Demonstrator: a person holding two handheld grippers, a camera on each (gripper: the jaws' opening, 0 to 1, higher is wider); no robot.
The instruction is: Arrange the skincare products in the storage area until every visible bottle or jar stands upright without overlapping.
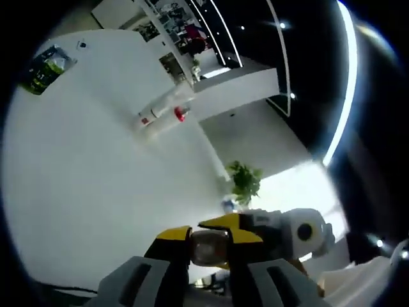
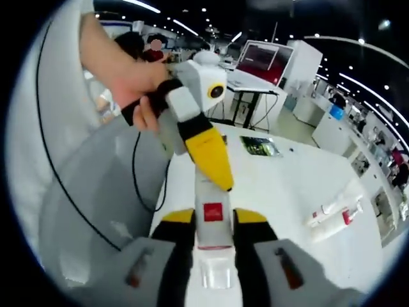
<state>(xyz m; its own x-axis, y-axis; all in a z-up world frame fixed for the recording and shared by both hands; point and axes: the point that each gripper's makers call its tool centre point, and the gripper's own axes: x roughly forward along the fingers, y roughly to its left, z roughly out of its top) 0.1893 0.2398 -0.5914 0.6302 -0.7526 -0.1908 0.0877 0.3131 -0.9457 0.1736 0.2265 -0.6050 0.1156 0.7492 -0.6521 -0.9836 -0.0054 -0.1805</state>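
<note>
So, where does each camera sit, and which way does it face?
Right gripper view: rides the right tool, shut on a white bottle with red label; faces across the white table; a hand holds the left tool.
Left gripper view: rides the left tool, facing the table; right tool enters.
Shared: flat-lying white tubes, green packet.

In the left gripper view, a white tabletop [image 1: 83,192] spans the left half of the frame. Two clear plastic tubes with red caps [image 1: 163,112] lie on it at upper centre, side by side, with a dark green printed packet [image 1: 45,69] on it at upper left. A leafy green potted plant [image 1: 244,181] sits right of centre — beyond the table's edge.

In the right gripper view, the tubes [image 2: 333,216] lie at the right edge, with the packet [image 2: 260,146] above centre.
</note>
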